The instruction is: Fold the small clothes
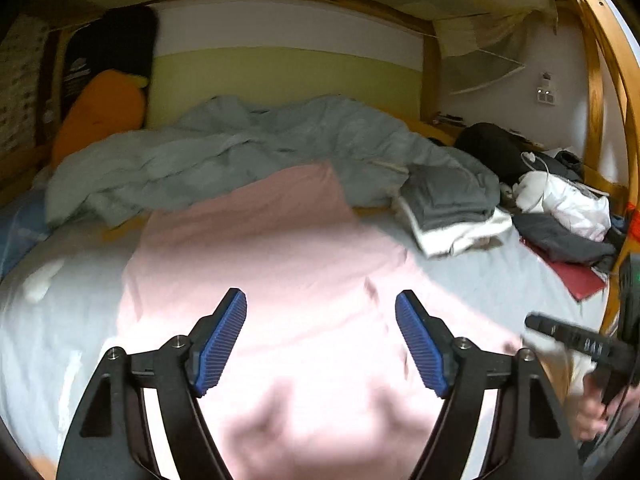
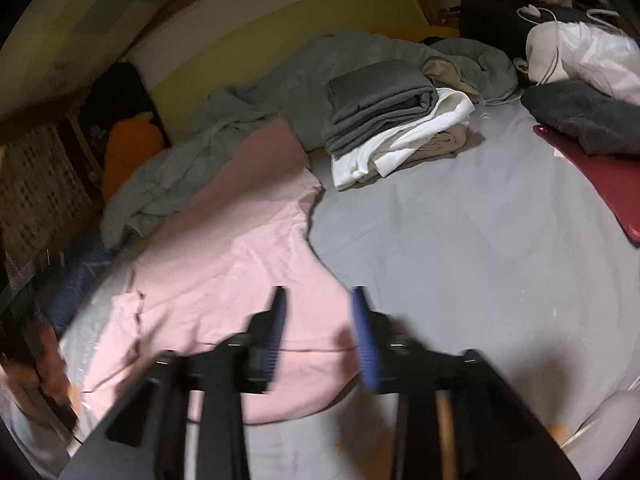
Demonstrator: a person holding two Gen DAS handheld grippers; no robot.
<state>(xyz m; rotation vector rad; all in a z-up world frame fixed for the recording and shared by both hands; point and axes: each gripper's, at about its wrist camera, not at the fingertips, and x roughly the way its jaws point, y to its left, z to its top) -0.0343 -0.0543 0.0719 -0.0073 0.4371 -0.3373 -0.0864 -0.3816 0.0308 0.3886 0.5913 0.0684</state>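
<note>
A pink garment (image 1: 280, 260) lies spread flat on the light grey bed sheet (image 1: 480, 272). My left gripper (image 1: 320, 294) hovers over its middle, open wide, with nothing between the blue pads. In the right wrist view the same pink garment (image 2: 224, 264) runs from the near left toward the duvet. My right gripper (image 2: 319, 292) is blurred, open above the garment's near right edge, and its pads do not press on any cloth. The right gripper's black body (image 1: 580, 340) and a hand show at the left view's right edge.
A folded pile of grey and white clothes (image 2: 384, 100) sits at the back right of the sheet (image 2: 460, 240). A rumpled grey duvet (image 1: 200, 160) lies behind the garment. At the far right are a red flat item (image 2: 600, 184), dark clothing and white fabric (image 2: 592, 52). An orange pillow (image 1: 100, 116) leans at the back left.
</note>
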